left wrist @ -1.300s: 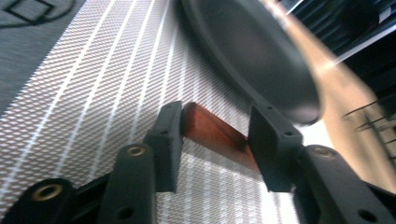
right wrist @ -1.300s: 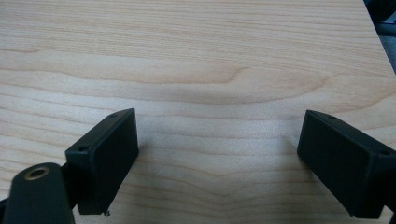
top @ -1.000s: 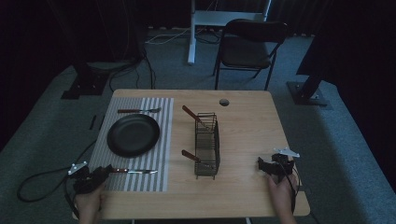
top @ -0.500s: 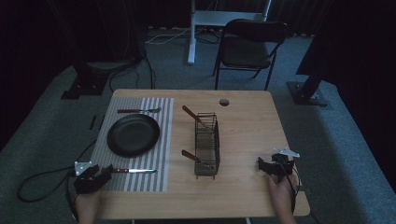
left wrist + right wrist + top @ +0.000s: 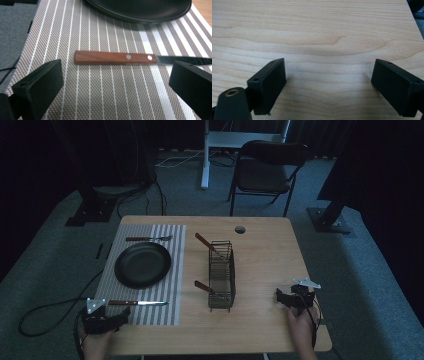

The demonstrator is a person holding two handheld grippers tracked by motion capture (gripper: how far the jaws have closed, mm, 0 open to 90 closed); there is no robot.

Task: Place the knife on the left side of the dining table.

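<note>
The left gripper [image 5: 115,82] has just been opening its jaws and now stands released, nothing between them, just short of the knife [image 5: 117,58]. That knife lies flat on the striped placemat [image 5: 100,95], just on the near side of the black plate [image 5: 140,8]. The right gripper [image 5: 328,82] rests wide open on bare table [image 5: 317,30], well apart from the plate.
</note>
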